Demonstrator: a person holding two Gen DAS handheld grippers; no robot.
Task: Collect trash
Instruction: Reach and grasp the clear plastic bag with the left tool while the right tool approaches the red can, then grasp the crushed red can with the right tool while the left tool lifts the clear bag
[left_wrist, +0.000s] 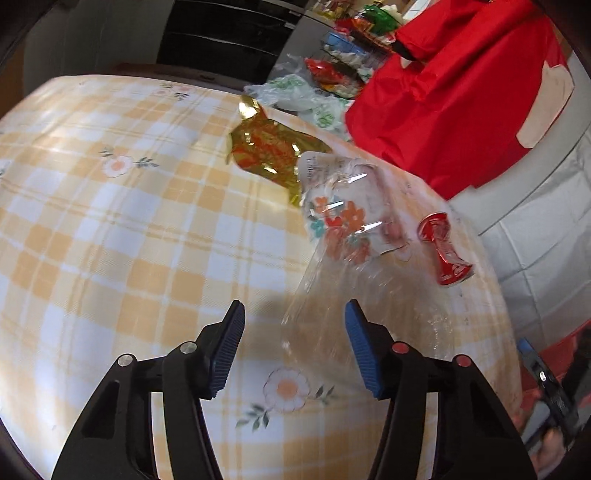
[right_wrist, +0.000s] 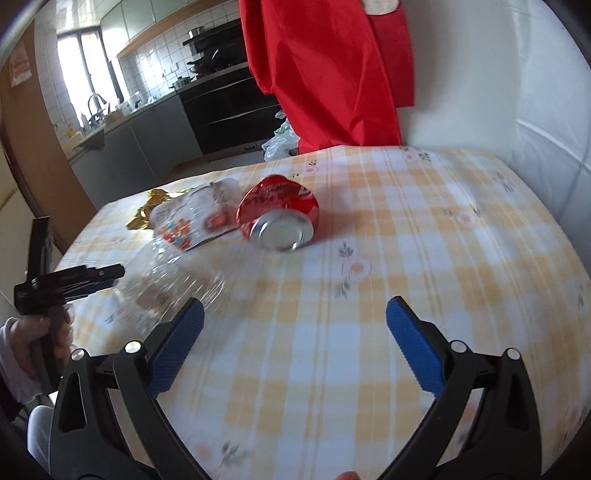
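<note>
On the desk (right_wrist: 424, 229), covered in a yellow-checked floral cloth, the trash lies in a loose row: a gold foil wrapper (left_wrist: 269, 147), a clear flower-printed packet (left_wrist: 343, 214), a crushed red can (right_wrist: 279, 218) and a clear plastic bottle (right_wrist: 170, 280) (blurred in both views). The left tool (left_wrist: 293, 339) stands spread, its blue pads either side of the bottle's near end, not pressing it. The right tool (right_wrist: 295, 339) is spread wide over bare cloth, the can ahead of it.
</note>
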